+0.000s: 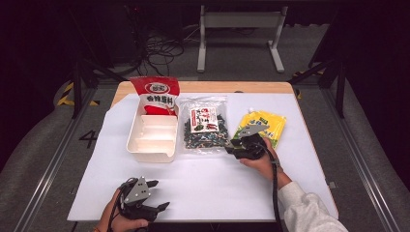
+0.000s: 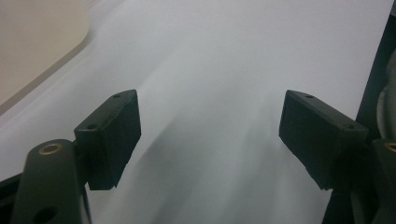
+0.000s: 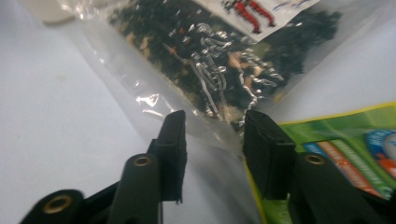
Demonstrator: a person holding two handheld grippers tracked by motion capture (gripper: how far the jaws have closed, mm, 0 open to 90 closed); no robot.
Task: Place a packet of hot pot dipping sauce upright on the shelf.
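Observation:
A clear bag of dark snack pieces point(image 1: 207, 128) point(image 3: 219, 60) lies flat in the middle of the white sheet point(image 1: 203, 188). My right gripper point(image 1: 231, 147) point(image 3: 212, 140) is at the bag's near right corner. Its jaws stand part-way apart, with the bag's clear plastic edge between them and a gap still showing. A yellow-green pouch point(image 1: 263, 125) point(image 3: 336, 140) lies just right of that bag, partly under my right hand. My left gripper point(image 1: 161, 194) point(image 2: 210, 135) rests at the near left of the sheet, wide open with nothing between its fingers.
A white divided tray point(image 1: 150, 145) stands left of the clear bag, with a red and white snack bag point(image 1: 155, 94) propped at its far end. The wooden table edge point(image 1: 208, 87) shows beyond the sheet. A metal frame and cables stand on the floor behind.

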